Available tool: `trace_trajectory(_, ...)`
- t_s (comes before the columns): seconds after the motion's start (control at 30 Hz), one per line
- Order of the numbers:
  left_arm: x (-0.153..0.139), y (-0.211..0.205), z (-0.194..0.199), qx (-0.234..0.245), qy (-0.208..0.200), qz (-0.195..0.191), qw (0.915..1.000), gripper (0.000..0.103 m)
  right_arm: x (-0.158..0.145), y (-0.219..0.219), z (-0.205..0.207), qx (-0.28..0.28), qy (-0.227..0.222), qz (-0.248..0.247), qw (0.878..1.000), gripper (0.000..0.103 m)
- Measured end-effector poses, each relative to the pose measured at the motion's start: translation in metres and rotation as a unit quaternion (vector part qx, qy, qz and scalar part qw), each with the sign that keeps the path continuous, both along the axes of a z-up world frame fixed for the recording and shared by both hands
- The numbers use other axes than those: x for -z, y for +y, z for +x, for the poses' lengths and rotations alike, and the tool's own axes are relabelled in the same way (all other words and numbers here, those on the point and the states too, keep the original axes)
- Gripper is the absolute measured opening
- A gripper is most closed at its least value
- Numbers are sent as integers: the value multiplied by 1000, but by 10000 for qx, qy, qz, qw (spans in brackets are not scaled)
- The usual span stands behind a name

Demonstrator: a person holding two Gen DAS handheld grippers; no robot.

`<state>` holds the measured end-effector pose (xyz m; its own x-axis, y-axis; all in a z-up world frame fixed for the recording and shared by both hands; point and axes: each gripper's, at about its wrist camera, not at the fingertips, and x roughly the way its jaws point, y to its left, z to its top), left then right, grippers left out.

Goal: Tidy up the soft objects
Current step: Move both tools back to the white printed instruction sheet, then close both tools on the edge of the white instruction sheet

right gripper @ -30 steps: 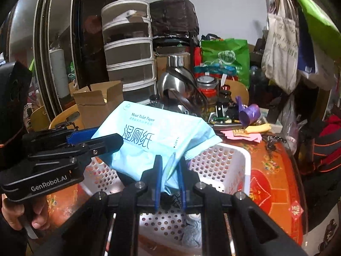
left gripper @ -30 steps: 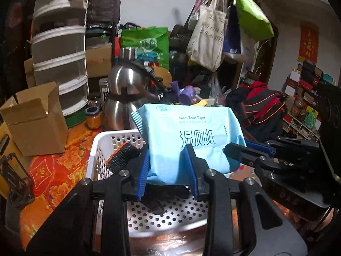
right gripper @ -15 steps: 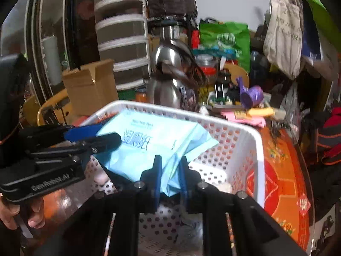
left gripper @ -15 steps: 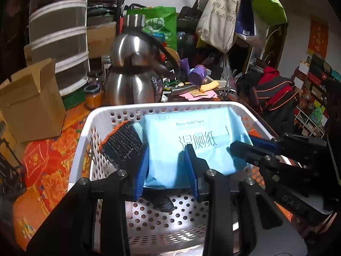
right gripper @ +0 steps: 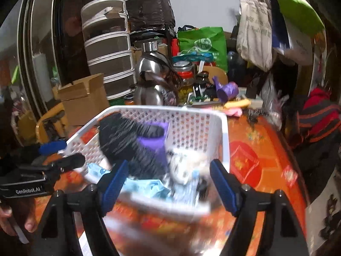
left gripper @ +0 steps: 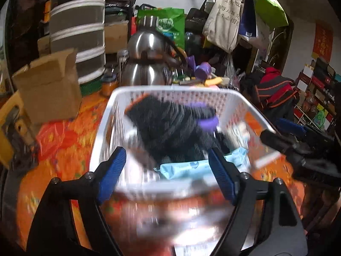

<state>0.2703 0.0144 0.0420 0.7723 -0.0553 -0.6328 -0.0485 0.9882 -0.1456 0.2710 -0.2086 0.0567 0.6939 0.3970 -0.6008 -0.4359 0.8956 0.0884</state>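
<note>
Both grippers hang just short of the white basket's (left gripper: 102, 132) near rim, and both are empty. The left gripper (left gripper: 166, 175) has its blue-padded jaws spread wide, nothing between them but air and the view down into the basket. The right gripper (right gripper: 169, 181) matches it, jaws splayed wide apart, gripping nothing. The light blue wipes pack (left gripper: 187, 167) lies inside the basket against the near wall, low and flat, partly tucked under the dark knitted cloth (left gripper: 168, 128) that fills the middle. A purple item (left gripper: 207, 123) sits against that dark cloth towards the basket's right side; the picture is too blurred to say what it is. From the right wrist camera the same pack (right gripper: 147, 186) shows as crumpled blue at the near wall, with a pale lumpy object (right gripper: 185, 166) beside it in the near right corner, also too smeared to name. The basket stands on the orange floral table (right gripper: 255, 149), its far rim just in front of the steel kettle (left gripper: 145, 64). A cardboard box (left gripper: 49, 87) stands open towards the table's left edge, well apart from the basket. In the left camera the right gripper's fingers reach in from the right, alongside the basket's right rim.
</note>
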Motion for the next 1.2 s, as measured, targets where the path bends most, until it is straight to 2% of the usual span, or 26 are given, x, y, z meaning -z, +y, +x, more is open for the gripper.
trace_trajectory(0.07,10,-1,-24,-5,141,-74,9999,78,9,-12,-16,106,103,88,9999,79)
trace_trajectory(0.2,40,5,-74,-117,336,-511,9981,78,35,-34,-54,277,348,263,9987,79)
trace_trajectory(0.3,55,5,-107,-192,298,-539,9979,78,56,-44,-84,376,466,236,9979,79)
trace_trajectory(0.43,78,1,-136,-190,453,-658,9966,78,86,-44,-115,328,748,52,9966,79)
trace_trajectory(0.6,98,-12,-152,-80,579,-634,9963,78,108,-35,-147,20,1055,46,9944,79)
trace_trajectory(0.8,113,-34,-160,180,745,-639,9950,78,115,-20,-169,-255,1071,-15,9939,78)
trace_trajectory(0.87,116,-39,-160,222,788,-625,9947,78,116,-17,-171,-270,1053,-59,9941,75)
trace_trajectory(0.93,115,-44,-163,264,759,-552,9952,78,117,-13,-172,-384,1051,-49,9937,61)
trace_trajectory(0.97,114,-45,-164,278,726,-525,9956,78,116,-11,-171,-408,1041,-77,9937,59)
trace_trajectory(1.03,115,-48,-165,320,739,-486,9956,71,117,-6,-172,-458,1020,-117,9937,54)
trace_trajectory(1.07,116,-50,-165,341,760,-442,9955,61,116,-5,-172,-490,1015,-100,9936,51)
trace_trajectory(1.1,117,-53,-165,353,794,-399,9954,53,117,-3,-173,-571,1024,-65,9931,44)
trace_trajectory(1.2,118,-55,-164,402,786,-345,9955,43,117,-1,-174,-615,985,-116,9932,41)
